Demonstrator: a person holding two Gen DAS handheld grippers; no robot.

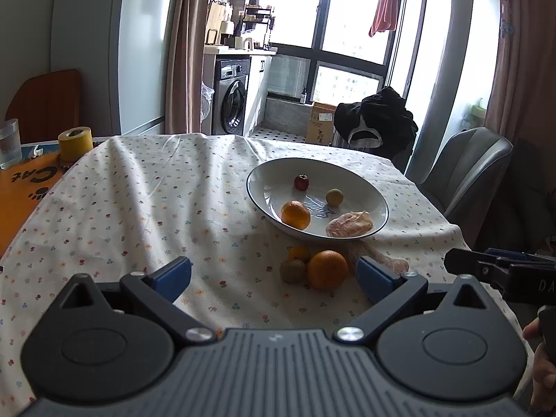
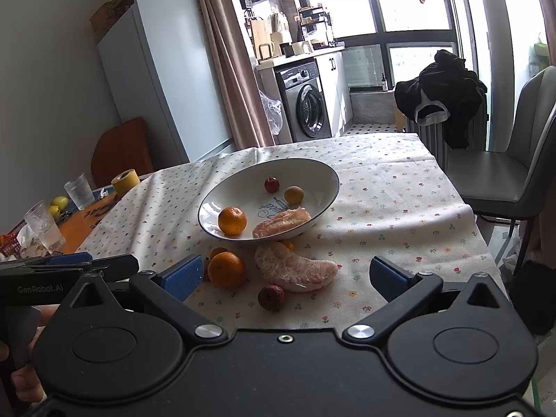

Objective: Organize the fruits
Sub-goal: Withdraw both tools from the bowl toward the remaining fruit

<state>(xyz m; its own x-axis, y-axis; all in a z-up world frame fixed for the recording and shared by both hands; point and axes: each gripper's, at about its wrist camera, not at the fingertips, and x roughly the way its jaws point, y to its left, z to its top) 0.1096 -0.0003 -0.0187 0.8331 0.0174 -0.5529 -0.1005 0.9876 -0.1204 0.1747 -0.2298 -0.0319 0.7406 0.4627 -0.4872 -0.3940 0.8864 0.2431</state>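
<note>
The left tool [image 1: 274, 278] hangs low over the worktop [image 1: 139, 208] with its blue-padded fingers spread wide and nothing between them. The right tool [image 2: 286, 276] is the same: fingers splayed apart, empty, held just above the flowered cloth. Each tool's side shows at the edge of the other's view, so they sit close beside one another, both facing the fruit.

Ahead of both tools stands a white bowl [image 2: 323, 173], which seems the gathering place. It already holds a mandarin [image 2: 232, 221], a peeled pomelo segment [image 2: 281, 228], a small red fruit [image 2: 271, 184] and a small yellow-brown fruit [image 2: 294, 195].

The loose fruit lies between the tools and the bowl. Just ahead of the left tool's right finger sits a large orange [image 1: 327, 269], touching a kiwi [image 1: 293, 270], with a smaller orange fruit [image 1: 299, 253] tucked behind them near the bowl's rim. Straight ahead of the right tool lies a second pomelo segment [image 2: 295, 269], and nearer still, almost inside the gap of its fingers, a dark red lychee-like fruit [image 2: 271, 296].

The wide spread likely suits a pick: round fruit rolls, so broad fingers can come down on either side before pressing in. About half the fruit looks collected. The pomelo is soft and curved, so it probably wants a gentle squeeze across its narrow width.
</note>
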